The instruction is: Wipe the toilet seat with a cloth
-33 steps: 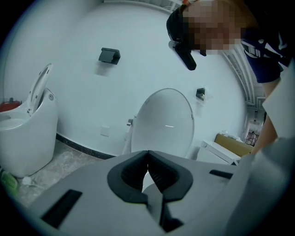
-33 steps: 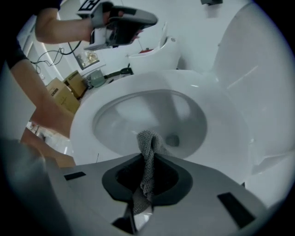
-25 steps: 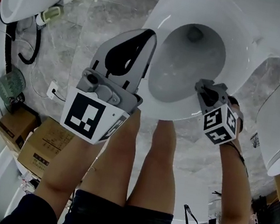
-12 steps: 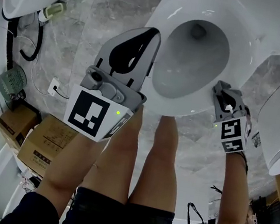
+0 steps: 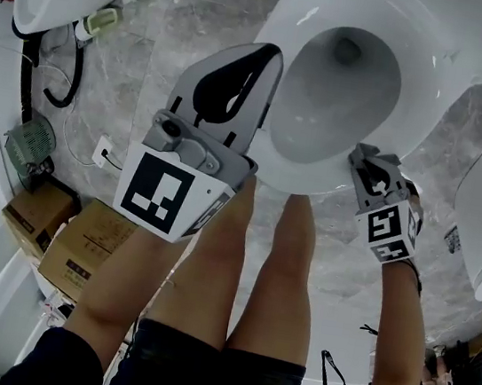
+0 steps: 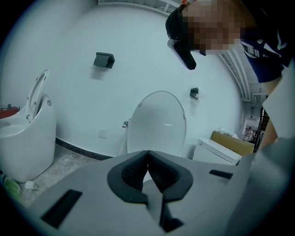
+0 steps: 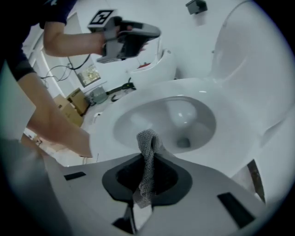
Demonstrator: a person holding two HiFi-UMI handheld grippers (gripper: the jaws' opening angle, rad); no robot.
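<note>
Grey cloth (image 7: 147,138) is sitting pinched in right claw (image 7: 148,159) at toilet seat (image 7: 103,152) front, frame centre; left claw (image 6: 147,154) clenched empty; wiping probably just starting.

Grey marble floor (image 5: 205,11), white wall (image 6: 138,55), cardboard boxes (image 5: 80,248)

The left gripper (image 5: 262,60) is raised, its jaws pointing forward and pressed together at the tips with nothing between them. Its marker cube (image 5: 167,196) faces the head camera, and the bare left forearm (image 5: 116,281) runs from it toward the lower left. The right gripper (image 5: 361,153) sits lower and farther out, tilted to the left. Its jaws are clamped on a strip of grey mesh cloth (image 7: 148,143) that pokes out past the tips. The bare right forearm (image 5: 395,345) stretches straight behind it. Two bare thighs (image 5: 212,264) stand between the arms.
</note>
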